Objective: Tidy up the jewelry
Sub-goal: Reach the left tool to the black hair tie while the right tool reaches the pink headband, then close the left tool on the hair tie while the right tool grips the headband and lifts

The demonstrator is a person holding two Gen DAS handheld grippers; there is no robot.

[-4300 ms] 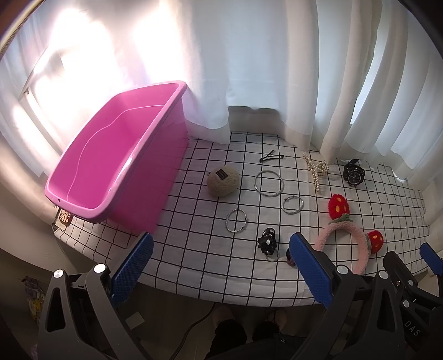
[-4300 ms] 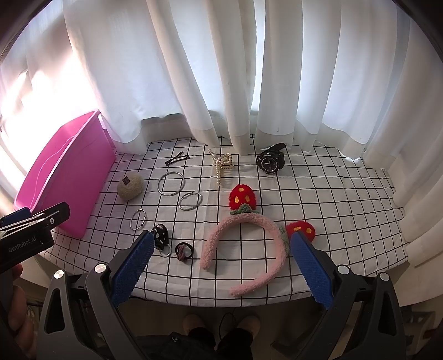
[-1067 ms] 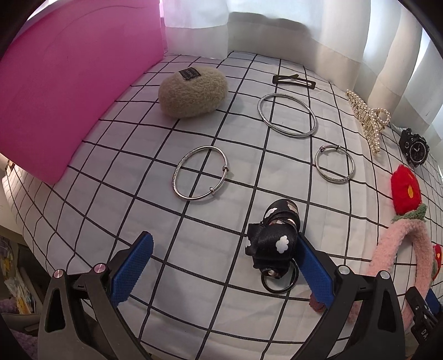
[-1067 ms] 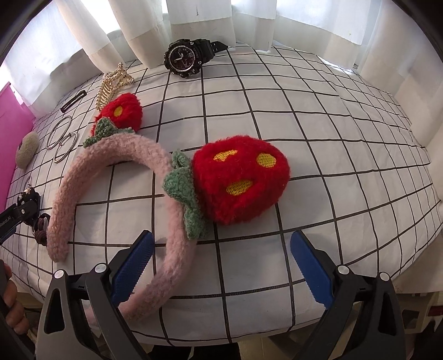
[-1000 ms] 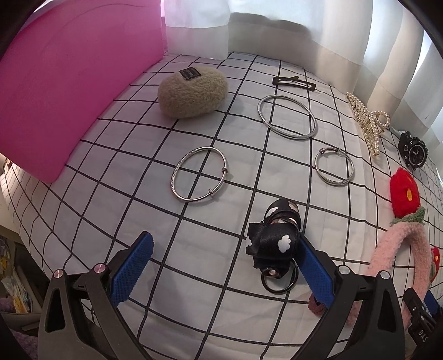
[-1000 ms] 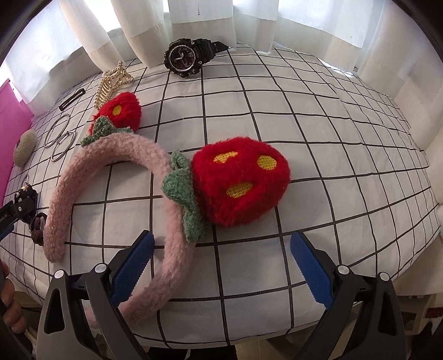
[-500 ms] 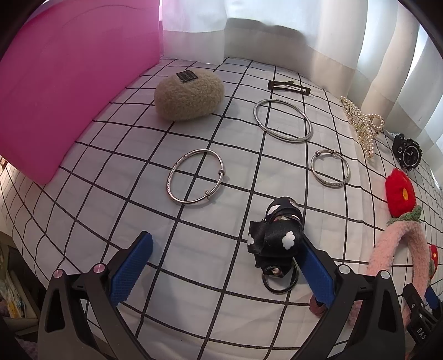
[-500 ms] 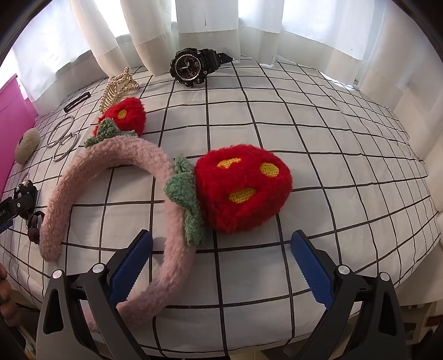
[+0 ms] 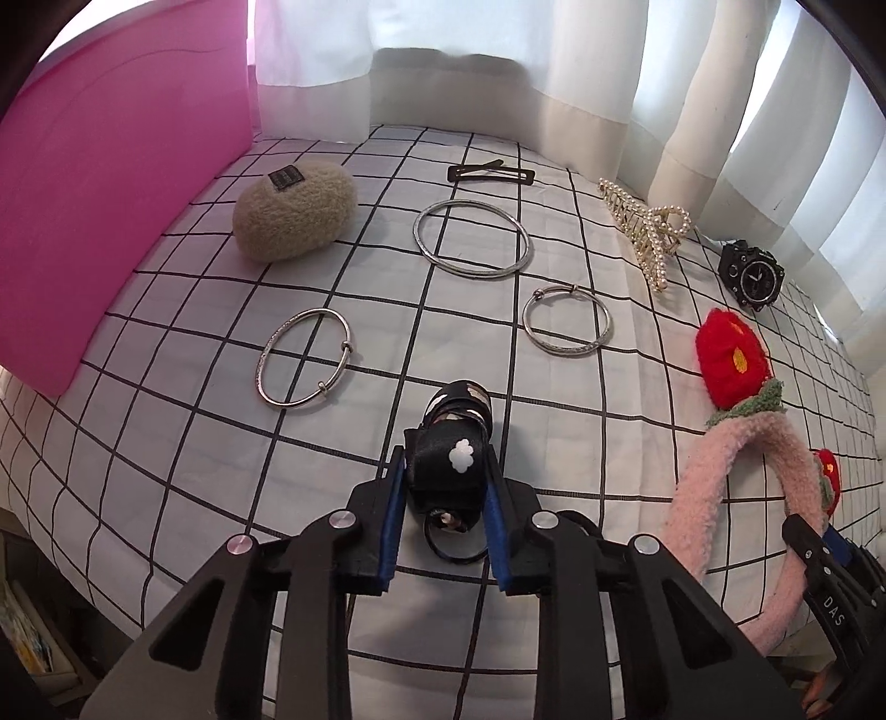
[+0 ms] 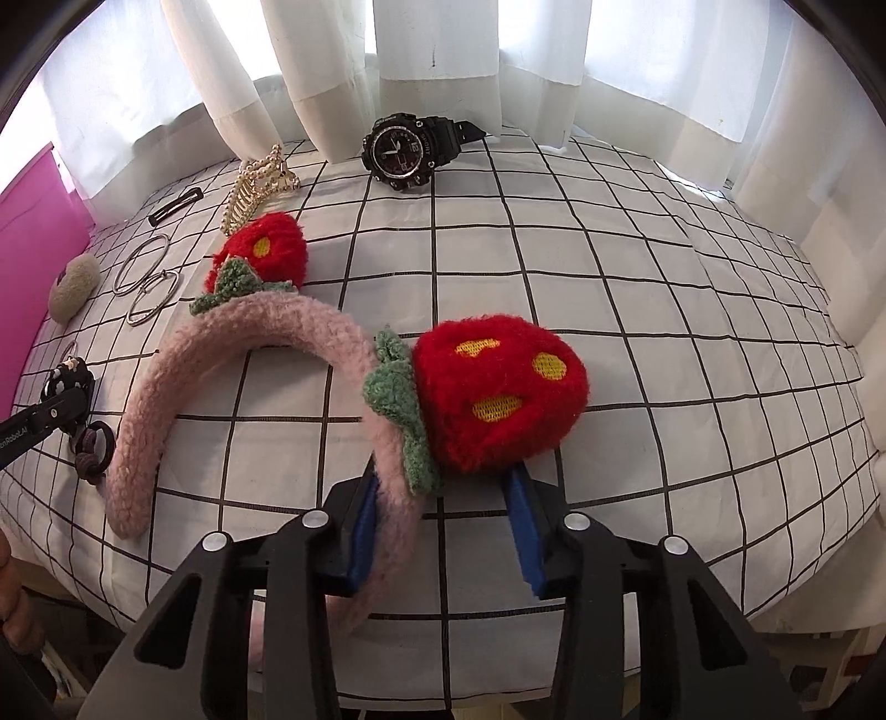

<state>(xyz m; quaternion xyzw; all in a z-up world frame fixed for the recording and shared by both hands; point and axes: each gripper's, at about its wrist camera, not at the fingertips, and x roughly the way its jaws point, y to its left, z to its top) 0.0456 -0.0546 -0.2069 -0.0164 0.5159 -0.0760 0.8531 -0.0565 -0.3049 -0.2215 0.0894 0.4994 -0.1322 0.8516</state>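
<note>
Left wrist: your left hand-held gripper (image 9: 443, 487) is closing, pads against the black bow hair tie (image 9: 449, 459) on the table (image 9: 194, 459). Right hand-held gripper (image 10: 446, 507) closing around the pink headband (image 10: 260, 321).

White cloth (image 9: 554, 415) gridded in black lines. Pink bin (image 9: 111, 194). Beige fuzzy scrunchie (image 9: 296, 210) with a small black label. Silver bangles (image 9: 470, 238). Black bow (image 9: 451, 454) dotted with white flowers. Gold claw clip (image 9: 648, 232) set with pearls. Black watch (image 10: 410, 147). Pale pink headband (image 10: 277, 338), topped by red strawberries (image 10: 498, 387) with yellow seeds and green leaves. Black hairpin (image 9: 490, 173). Dark purple hair tie (image 10: 94, 443). Blue pads (image 10: 523, 534) on black grippers. White curtains (image 10: 443, 50).
</note>
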